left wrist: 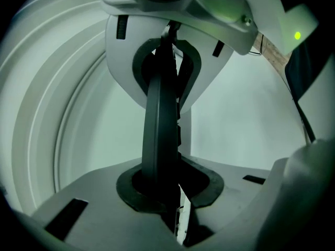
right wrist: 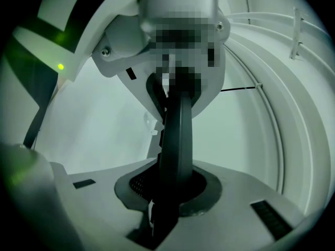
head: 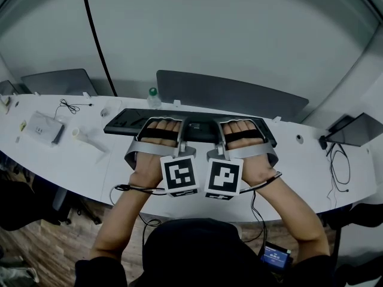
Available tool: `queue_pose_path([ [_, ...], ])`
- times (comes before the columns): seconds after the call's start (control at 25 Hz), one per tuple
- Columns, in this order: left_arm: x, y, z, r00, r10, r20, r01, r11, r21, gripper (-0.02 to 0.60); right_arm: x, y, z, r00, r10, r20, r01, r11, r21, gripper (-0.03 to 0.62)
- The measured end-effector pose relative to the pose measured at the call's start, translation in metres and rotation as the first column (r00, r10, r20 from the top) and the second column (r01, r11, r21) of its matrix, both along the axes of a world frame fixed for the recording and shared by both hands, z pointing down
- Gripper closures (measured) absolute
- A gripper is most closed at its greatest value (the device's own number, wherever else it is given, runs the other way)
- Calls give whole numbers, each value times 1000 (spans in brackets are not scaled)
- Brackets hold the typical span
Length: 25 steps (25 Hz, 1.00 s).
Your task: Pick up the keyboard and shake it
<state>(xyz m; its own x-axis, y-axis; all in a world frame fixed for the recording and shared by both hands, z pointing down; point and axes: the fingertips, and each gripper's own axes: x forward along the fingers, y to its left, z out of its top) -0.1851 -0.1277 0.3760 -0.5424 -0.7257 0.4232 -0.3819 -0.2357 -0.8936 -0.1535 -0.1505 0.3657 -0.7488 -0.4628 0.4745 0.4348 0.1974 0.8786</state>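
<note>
**Head view:** A person holds the black keyboard over the far side of a white desk. The left gripper and right gripper bite its near edge side by side, close to the middle. Both ends hang out unsupported, so a hard shake could lever the board out of the narrow grips. The left end sits near a green-capped bottle and could knock it over. Cables trail from both grippers towards the person and could snag on a wide swing. The cubes carry only square black-and-white markers. No brand or lettering is legible anywhere.

**Left gripper view:** The keyboard shows edge-on as a dark slab, with the left gripper clamped tight on it. Only pale wall shows behind, which suggests the board is raised. The pads hold a thin strip of it, so slipping is the likely failure. No writing shows.

**Right gripper view:** The right gripper is likewise closed hard on the keyboard. If the two hands shake out of step, the board could twist in the pads. Nothing is readable here.
</note>
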Motion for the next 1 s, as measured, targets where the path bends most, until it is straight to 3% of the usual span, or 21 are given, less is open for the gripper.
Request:
queue_pose_path([
  [0.16,6,-4,-2,1000,19,-20,-18,999,43,494,2,-2,-3,1000,23,20,-23,1000,-14,510],
  [0.36,8,-6,-3,999,39,8,-39,998,57,492,1,-4,-7,999,38,37,-37,999,-19,510],
  [1.0,17,-12,-20,990,95,100,-109,983,146,383,12,-21,-9,996,79,36,-77,995,-55,508],
])
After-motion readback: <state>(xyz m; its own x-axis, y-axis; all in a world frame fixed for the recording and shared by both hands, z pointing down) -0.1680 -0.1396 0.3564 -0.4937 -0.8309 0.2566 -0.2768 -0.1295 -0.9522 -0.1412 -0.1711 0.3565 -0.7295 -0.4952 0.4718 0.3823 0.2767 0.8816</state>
